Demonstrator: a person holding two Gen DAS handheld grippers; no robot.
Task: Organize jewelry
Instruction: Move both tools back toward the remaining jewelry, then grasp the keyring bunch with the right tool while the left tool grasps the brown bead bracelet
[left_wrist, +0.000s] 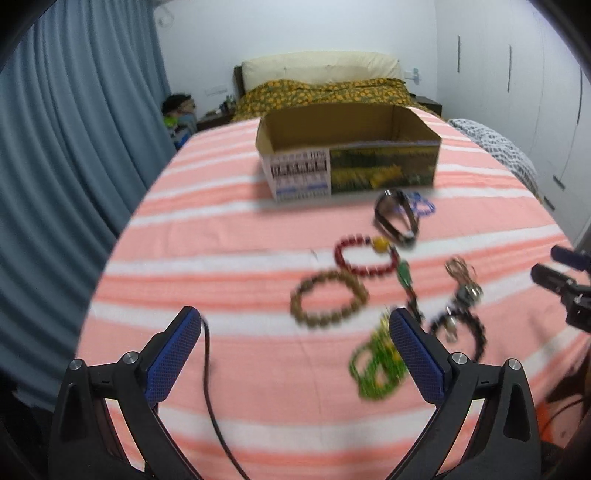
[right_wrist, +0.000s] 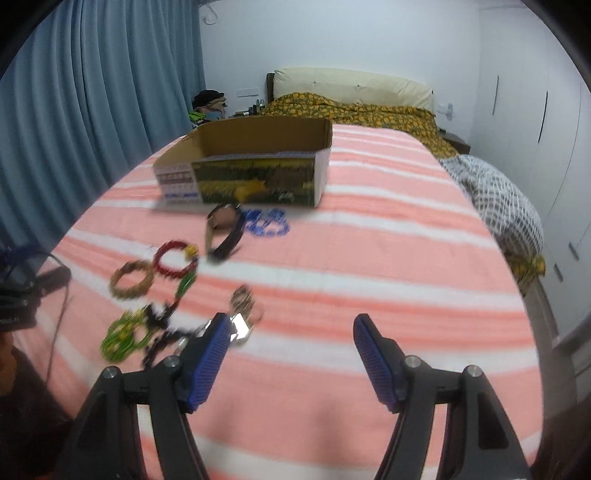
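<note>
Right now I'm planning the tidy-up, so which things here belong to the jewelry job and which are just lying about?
Job:
cardboard box
red bead bracelet
brown bead bracelet
green bracelet
blue bracelet
black strap

Lying about:
floral quilt
checked blanket
curtain

A bed (right_wrist: 388, 258) under a pink-and-white striped cover fills the bedroom, with a cream padded headboard (right_wrist: 351, 86) against the white back wall (right_wrist: 332, 40) and a yellow-flowered blanket (right_wrist: 369, 110) bunched below it. Blue-grey curtains (right_wrist: 92, 110) hang in long folds down the left side, and white wardrobe doors (right_wrist: 535, 110) with dark handles line the right. A grey checked blanket (right_wrist: 495, 195) lies on the bed's right edge, a dark nightstand (left_wrist: 212, 120) stands by the headboard, and the light is even and cool.
</note>
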